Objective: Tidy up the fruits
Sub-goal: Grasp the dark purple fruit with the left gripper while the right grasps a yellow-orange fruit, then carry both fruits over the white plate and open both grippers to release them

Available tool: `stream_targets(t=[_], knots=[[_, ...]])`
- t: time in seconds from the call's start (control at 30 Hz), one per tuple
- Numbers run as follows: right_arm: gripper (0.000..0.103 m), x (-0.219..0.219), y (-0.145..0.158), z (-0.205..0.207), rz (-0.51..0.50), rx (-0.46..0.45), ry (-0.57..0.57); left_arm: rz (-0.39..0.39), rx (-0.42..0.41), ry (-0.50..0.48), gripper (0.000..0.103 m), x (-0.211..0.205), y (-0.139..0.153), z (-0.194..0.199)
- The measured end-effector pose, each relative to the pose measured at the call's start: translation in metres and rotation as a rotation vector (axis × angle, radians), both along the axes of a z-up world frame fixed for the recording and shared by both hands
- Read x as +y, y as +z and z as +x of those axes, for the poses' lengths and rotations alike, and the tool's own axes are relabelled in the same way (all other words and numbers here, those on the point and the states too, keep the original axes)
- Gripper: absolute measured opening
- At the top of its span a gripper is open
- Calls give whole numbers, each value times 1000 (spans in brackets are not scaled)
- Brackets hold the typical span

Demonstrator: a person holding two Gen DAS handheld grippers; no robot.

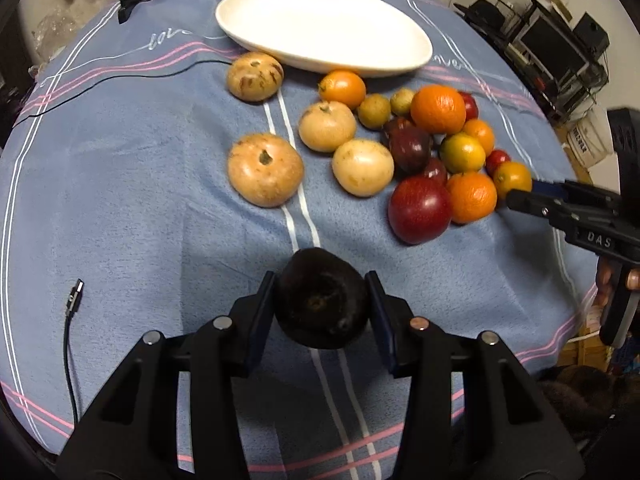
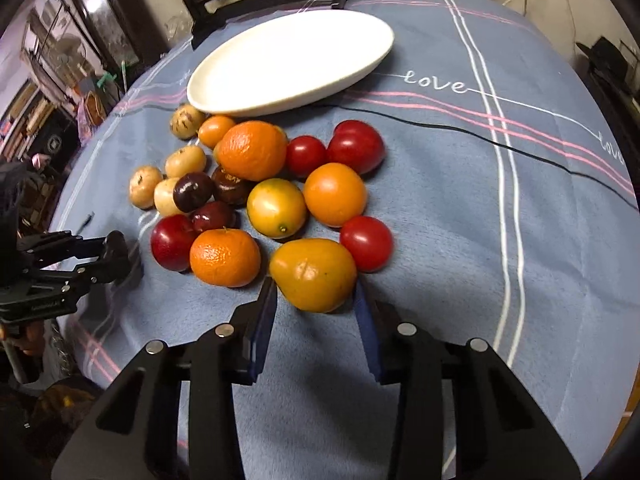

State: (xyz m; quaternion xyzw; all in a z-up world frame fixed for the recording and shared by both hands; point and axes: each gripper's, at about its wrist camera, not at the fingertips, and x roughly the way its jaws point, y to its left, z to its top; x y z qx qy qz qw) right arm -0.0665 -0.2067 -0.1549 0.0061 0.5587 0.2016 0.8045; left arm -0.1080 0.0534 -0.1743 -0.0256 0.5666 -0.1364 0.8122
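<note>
left gripper (image 1: 320, 300) is pinching dark fruit (image 1: 322, 300), near of plate (image 1: 324, 26) | right gripper (image 2: 316, 300) is pinching orange (image 2: 314, 274)

The right gripper (image 2: 316, 292) clamps a yellow-orange fruit (image 2: 313, 275) beside a tangerine (image 2: 225, 257), below the empty white plate (image 2: 360, 66).

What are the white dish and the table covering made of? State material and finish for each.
White dish: likely glazed ceramic, perhaps melamine; smooth surface with a soft sheen. Blue tablecloth: fabric, probably fleece or flannel; matte, fuzzy nap, woven stripes and embroidered lettering.
</note>
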Motion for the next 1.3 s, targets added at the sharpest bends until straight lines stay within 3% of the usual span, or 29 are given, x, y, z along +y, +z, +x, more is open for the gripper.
stream_targets(t=[0.2,0.37,0.6,0.73,0.83,0.97,1.03,1.17,1.3], knots=[[39,-9,8,0,2,-1,-15,-34,-24,14,45,7,18,12],[39,-8,37,16,45,-54,-18,-88,-58,22,45,6,40,34],[36,10,80,73,85,-170,23,-87,-177,45,45,-9,85,106],[36,27,93,118,111,-219,34,-47,-184,75,45,-23,94,152],[36,48,84,154,78,-226,51,-17,-191,92,45,-32,84,187],[36,55,66,183,57,-169,55,10,-123,116,45,-40,56,218],[41,49,62,177,58,-106,83,26,-123,98,45,-44,51,220],[49,40,37,139,10,29,149,-14,-131,91,45,-36,51,216],[48,45,7,132,-21,47,135,-33,-142,91,45,-33,55,208]])
